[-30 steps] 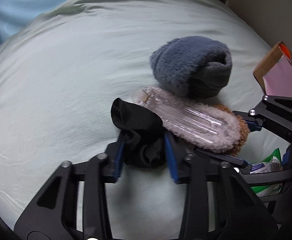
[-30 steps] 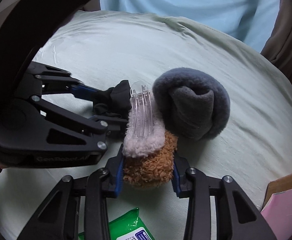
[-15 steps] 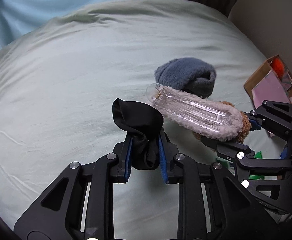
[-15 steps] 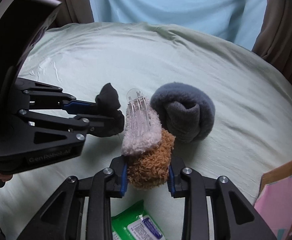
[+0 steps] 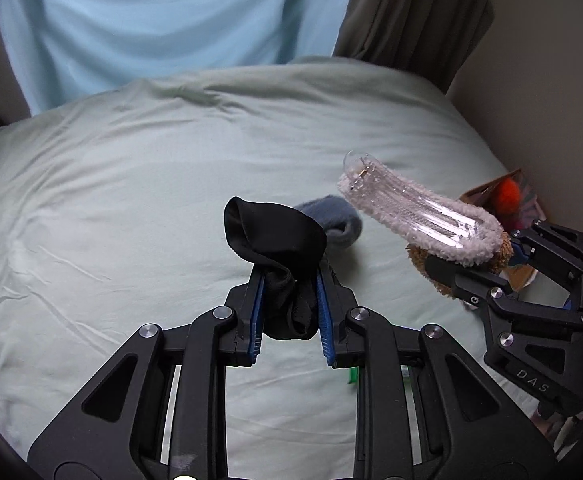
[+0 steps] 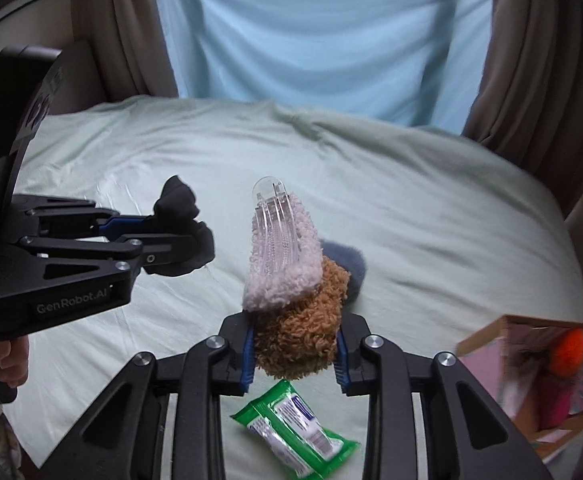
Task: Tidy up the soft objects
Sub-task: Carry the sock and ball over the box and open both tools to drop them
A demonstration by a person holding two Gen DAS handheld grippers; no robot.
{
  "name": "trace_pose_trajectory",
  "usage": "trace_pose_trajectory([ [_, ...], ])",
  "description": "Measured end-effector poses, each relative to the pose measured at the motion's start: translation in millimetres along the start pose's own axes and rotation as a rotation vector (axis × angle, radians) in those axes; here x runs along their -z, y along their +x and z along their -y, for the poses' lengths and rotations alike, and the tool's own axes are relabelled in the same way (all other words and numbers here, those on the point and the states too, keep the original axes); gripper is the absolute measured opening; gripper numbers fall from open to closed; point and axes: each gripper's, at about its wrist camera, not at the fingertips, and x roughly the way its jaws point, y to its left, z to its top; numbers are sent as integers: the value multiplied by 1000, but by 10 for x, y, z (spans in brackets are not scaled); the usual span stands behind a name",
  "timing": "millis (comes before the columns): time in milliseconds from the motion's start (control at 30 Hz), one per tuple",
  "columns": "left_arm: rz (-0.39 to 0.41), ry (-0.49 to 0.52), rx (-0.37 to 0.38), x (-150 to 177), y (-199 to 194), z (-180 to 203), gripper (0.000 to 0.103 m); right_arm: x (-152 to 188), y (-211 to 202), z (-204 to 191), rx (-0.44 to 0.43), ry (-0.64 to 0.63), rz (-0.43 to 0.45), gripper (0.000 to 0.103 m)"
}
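Observation:
My left gripper is shut on a black sock and holds it above the pale green bed; the sock also shows in the right wrist view. My right gripper is shut on a fuzzy brown and white slipper with a clear plastic insert, held up off the bed; it also shows in the left wrist view. A rolled grey fuzzy sock lies on the bed below, partly hidden behind the slipper.
A green wet-wipes pack lies on the bed under my right gripper. A cardboard box with pink and orange items stands at the right bed edge by the wall. Curtains hang behind the bed.
Both grippers have lifted their items well above the bed and pulled back. The grey sock stayed on the bed and looks smaller and farther away.

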Motion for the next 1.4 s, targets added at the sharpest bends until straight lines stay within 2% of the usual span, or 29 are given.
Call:
trace_pose_trajectory([
  [167,44,4,9,-225,-425,273,20,-182,-496,209,19,71,36,28],
  [400,95,16,29,-545,-886,933,20,-309,-1171,704,55,171,87,28],
  [667,104,12,28,-691,-994,1865,20,-114,-1745,1523,65,239,85,28],
  [800,92,4,42,-741,-869,2358,20,73,-1900,1983,67,255,55,28],
  [1100,7,-35,59,-683,-258,3287,20,465,-1763,2938,43,296,-38,28],
  [1400,-98,-64,47,-651,479,3707,20,730,-1435,3616,-4,322,-134,28],
])
